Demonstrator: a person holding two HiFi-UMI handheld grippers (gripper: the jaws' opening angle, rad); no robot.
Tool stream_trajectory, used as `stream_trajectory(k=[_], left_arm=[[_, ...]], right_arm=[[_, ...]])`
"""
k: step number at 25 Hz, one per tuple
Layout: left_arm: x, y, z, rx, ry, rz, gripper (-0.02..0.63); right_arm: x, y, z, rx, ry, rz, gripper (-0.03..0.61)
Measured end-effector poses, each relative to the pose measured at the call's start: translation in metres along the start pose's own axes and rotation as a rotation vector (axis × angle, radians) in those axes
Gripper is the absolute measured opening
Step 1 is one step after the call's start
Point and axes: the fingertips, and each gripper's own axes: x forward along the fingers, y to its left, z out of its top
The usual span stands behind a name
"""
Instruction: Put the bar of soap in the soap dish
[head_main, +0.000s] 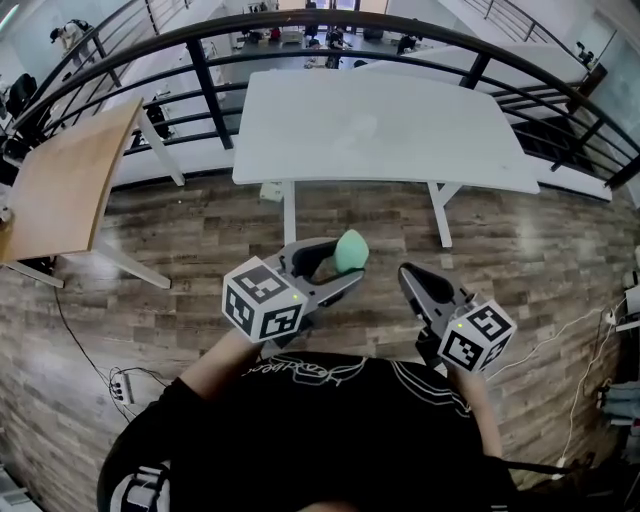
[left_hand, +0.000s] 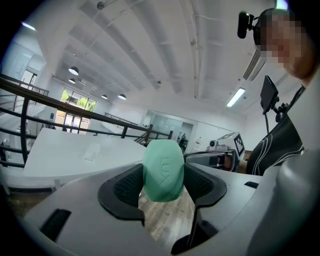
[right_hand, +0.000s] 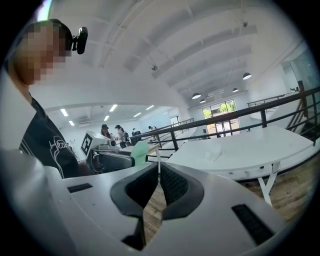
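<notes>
A mint-green bar of soap stands on end between the pads of my left gripper, which is shut on it above the wooden floor. My right gripper hangs beside it to the right, shut with nothing between its pads. Across from both stands a white table. On it lies a small pale dish-like thing, faint and hard to make out. In the right gripper view the soap shows at the left.
A black railing curves behind the white table. A wooden-topped table stands at the left. A power strip and cables lie on the plank floor at the lower left. More cables run at the right edge.
</notes>
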Motion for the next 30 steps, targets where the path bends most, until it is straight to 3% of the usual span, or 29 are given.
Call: stream_trajectory(k=[7, 18, 22, 30], left_arm=[[-0.007, 0.010, 0.008, 0.002, -0.019, 0.033, 0.259], [0.022, 0.033, 0.005, 0.010, -0.005, 0.077, 0.259], [0.049, 0.056, 0.016, 0.003, 0.011, 0.096, 0.259], [0.140, 0.135, 0.040, -0.051, 0.073, 0.141, 0.259]], right_arm=[[0.013, 0.001, 0.009, -0.021, -0.005, 0.036, 0.018], [0.030, -0.042, 0.007, 0.005, -0.037, 0.079, 0.018], [0.046, -0.077, 0.020, 0.019, -0.044, 0.098, 0.018], [0.093, -0.198, 0.041, 0.096, -0.021, 0.129, 0.018]])
